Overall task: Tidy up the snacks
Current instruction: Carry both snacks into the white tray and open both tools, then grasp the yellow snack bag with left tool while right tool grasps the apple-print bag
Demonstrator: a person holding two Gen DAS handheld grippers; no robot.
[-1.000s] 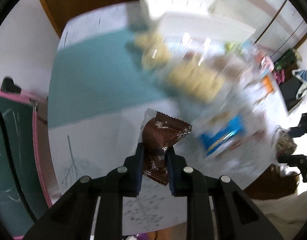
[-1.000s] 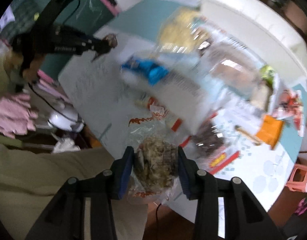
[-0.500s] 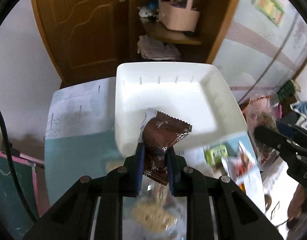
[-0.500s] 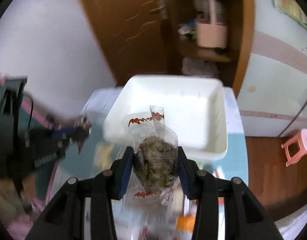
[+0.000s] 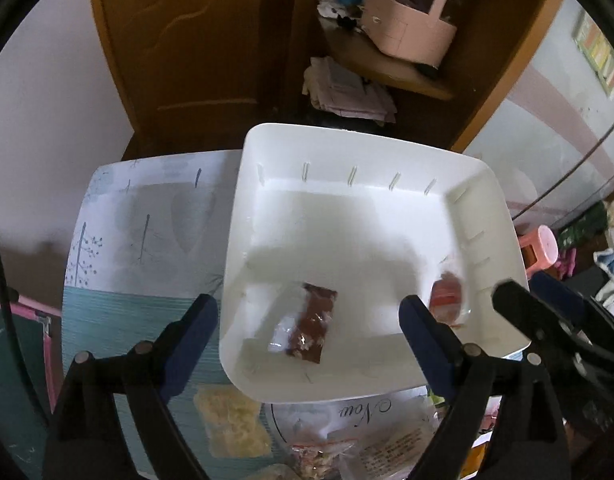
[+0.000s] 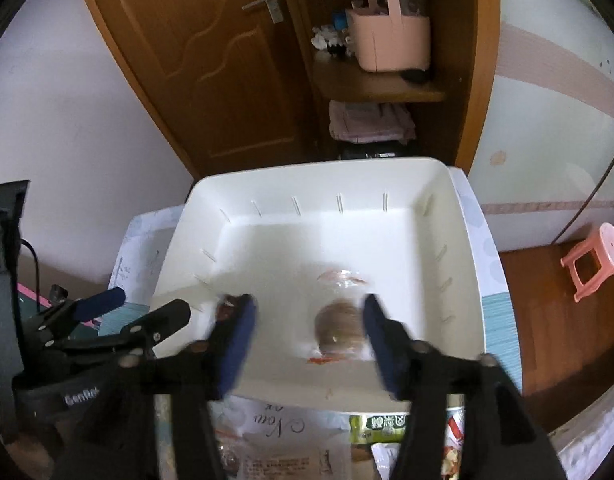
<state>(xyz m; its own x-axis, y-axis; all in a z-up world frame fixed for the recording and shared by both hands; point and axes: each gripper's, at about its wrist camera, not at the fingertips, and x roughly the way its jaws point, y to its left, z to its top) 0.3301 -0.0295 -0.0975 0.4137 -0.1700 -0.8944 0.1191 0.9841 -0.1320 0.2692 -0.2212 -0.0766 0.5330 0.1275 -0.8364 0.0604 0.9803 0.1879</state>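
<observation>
A white plastic bin [image 5: 483, 184] stands at the table's far edge; it also shows in the right wrist view [image 6: 463, 216]. A brown snack packet [image 5: 312, 322] lies in its near left part. A clear bag with a pale snack and red print [image 6: 339, 322] lies blurred in its near right part, seen also in the left wrist view [image 5: 447, 298]. My left gripper [image 5: 309, 330] is open and empty above the bin's near edge. My right gripper [image 6: 307, 330] is open and empty above the clear bag. The right gripper also shows at the right of the left wrist view [image 5: 547, 304].
More snack packets lie in front of the bin: a pale yellow one [image 5: 233, 426], a clear bag with print [image 5: 367, 428], a green packet [image 6: 381, 426]. The teal and white tablecloth [image 5: 107, 320] covers the table. A wooden door, shelf and pink stool [image 6: 595, 256] stand behind.
Both grippers have opened over the white bin. The brown packet and the clear bag have dropped from them into the bin.
</observation>
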